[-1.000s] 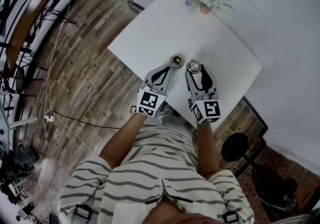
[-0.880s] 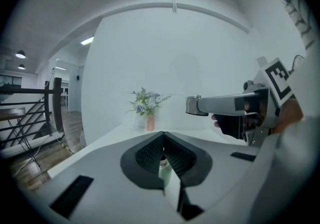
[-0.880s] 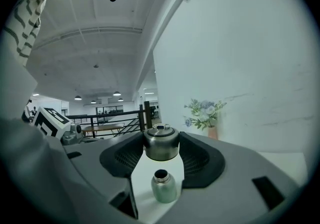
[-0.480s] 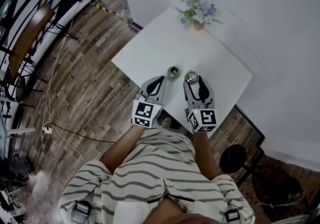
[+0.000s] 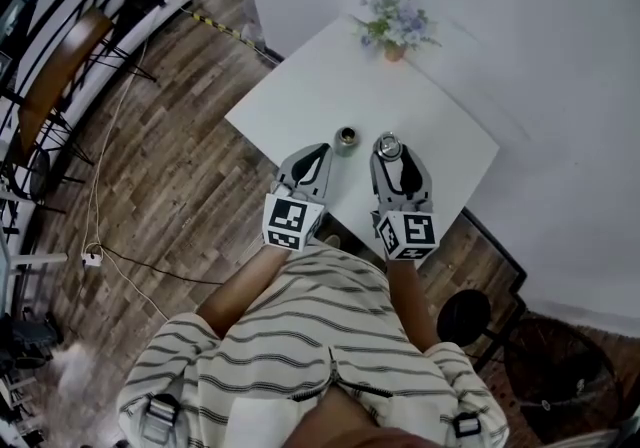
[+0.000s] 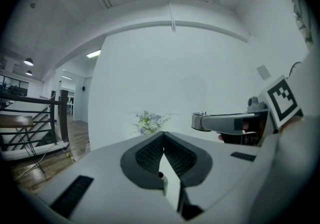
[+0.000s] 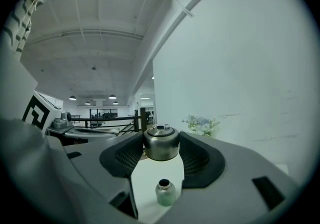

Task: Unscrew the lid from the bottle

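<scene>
**Left gripper** (image 5: 320,150): jaws fully closed, pad against pad, with nothing between them. In the left gripper view (image 6: 164,139) the ribbed pads meet along one line. The gripper is held over the near edge of the table (image 5: 440,121).

**Right gripper** (image 5: 389,150): jaws stand well apart and are clamped on the lid (image 5: 387,144). In the right gripper view (image 7: 161,138) the lid (image 7: 161,146) is a rounded metal cap. It sits upright near the jaw tips, with one pad against each side. It is clear of the table and detached from the bottle.

**Bottle** (image 5: 346,140): stands upright on the table with its mouth open. It is just ahead of the left gripper's tip and just to the left of the right gripper's tip, and it touches neither. In the right gripper view the bottle (image 7: 165,192) appears below the lid, within the gap between the jaws.

**Relative layout:** the two grippers lie side by side and both point away from the person. The flowers (image 5: 395,21) stand at the far corner of the table, well ahead of both grippers. From the left gripper view, the right gripper (image 6: 235,121) shows at the right with the lid (image 6: 199,121) at its tip.
</scene>
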### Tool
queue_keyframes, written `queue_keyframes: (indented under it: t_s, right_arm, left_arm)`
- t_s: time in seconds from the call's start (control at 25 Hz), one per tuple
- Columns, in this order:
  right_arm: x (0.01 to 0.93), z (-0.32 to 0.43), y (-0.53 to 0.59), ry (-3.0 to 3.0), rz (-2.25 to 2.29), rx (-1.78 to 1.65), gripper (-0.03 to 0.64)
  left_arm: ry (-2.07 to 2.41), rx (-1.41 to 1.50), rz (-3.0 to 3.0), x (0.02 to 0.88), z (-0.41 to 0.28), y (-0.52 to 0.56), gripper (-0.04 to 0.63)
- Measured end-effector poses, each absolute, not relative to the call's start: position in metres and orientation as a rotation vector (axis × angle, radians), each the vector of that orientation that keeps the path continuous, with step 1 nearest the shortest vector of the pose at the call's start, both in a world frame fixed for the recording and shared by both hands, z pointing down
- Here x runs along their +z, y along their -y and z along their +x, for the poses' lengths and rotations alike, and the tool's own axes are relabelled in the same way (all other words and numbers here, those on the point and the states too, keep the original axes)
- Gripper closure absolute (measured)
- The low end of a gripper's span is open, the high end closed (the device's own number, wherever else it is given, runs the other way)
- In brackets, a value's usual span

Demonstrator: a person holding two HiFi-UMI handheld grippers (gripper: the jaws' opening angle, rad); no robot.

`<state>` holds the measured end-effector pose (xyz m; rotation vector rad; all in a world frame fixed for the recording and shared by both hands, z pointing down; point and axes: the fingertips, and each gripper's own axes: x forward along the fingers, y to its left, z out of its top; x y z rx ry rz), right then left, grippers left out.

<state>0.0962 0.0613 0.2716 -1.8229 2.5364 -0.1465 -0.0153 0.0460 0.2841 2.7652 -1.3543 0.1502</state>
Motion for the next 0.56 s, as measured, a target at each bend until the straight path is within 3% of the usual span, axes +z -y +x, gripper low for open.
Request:
queue_keyframes:
  t_s: [0.56]
  right_arm:
    - [0.264, 0.105, -0.061, -2.494, -1.838, -0.127, 0.383]
  left_arm:
    - [1.378, 0.147, 2.784, 0.273, -0.012, -0.048, 0.597]
